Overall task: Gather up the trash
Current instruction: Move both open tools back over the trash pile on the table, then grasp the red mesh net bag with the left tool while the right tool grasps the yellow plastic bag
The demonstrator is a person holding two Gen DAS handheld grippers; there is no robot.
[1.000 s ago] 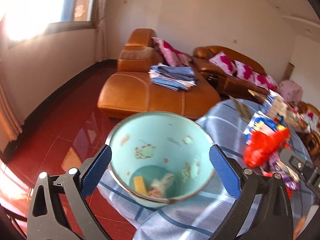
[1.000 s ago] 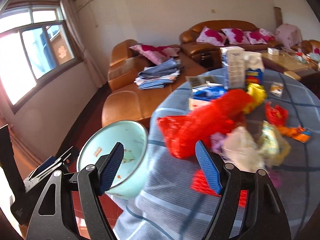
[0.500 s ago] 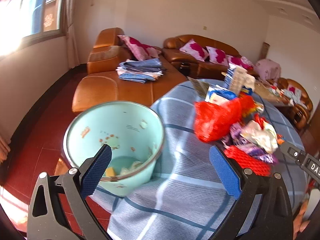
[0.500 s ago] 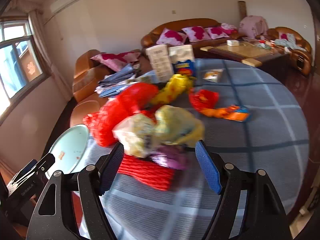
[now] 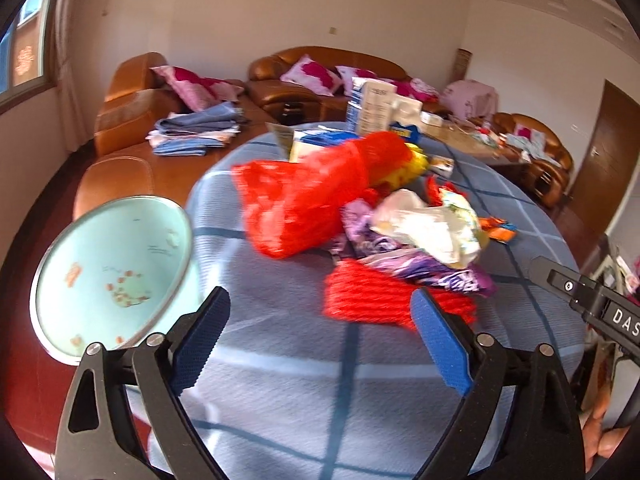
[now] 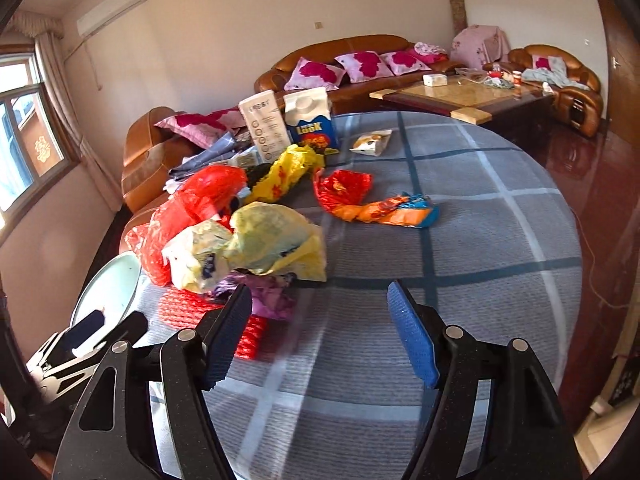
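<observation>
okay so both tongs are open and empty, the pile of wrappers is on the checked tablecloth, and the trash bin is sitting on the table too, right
Nearly. The left tongs and right tongs are both open and empty, and the wrapper pile lies on the checked tablecloth. But the pale blue bin is not on the table: the left wrist view shows it beside the table's edge, below the tabletop.
</observation>
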